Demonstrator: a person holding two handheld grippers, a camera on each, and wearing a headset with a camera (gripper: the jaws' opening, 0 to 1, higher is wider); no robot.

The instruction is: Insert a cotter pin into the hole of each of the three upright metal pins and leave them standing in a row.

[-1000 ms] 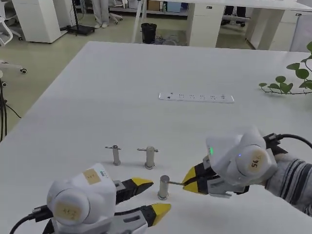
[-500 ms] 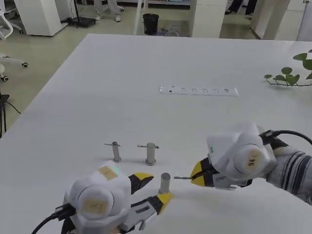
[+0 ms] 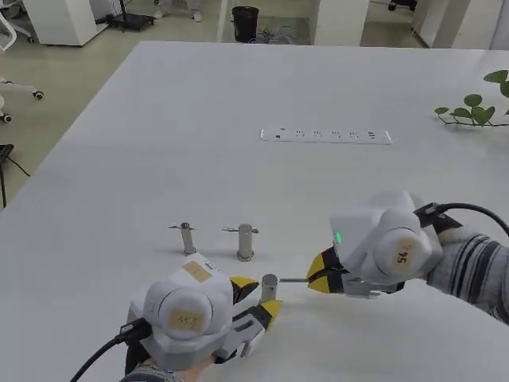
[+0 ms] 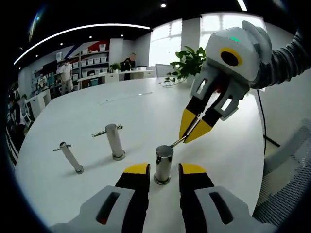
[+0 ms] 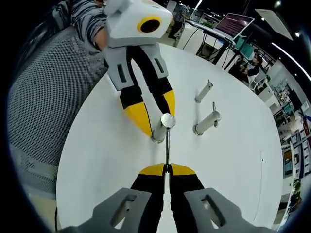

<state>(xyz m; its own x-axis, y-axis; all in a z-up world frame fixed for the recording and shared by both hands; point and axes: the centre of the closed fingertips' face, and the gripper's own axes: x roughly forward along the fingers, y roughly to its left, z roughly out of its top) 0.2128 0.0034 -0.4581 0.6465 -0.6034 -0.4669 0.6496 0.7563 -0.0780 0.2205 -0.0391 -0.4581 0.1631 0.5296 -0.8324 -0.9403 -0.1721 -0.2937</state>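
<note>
A bare upright metal pin stands nearest me. My left gripper is open, its yellow fingertips close on either side of that pin with a thin gap showing. From the right, my right gripper is shut on a thin cotter pin, held level, its free end touching the pin's top. Behind stand two more metal pins, each with a cotter pin through its head.
A white power strip lies across the middle of the white table. A green plant trails in at the far right edge. A black bin stands on the floor beyond the table.
My left gripper has come forward and its jaws have narrowed around the near pin. The right gripper has stayed at the pin's top with the cotter pin.
</note>
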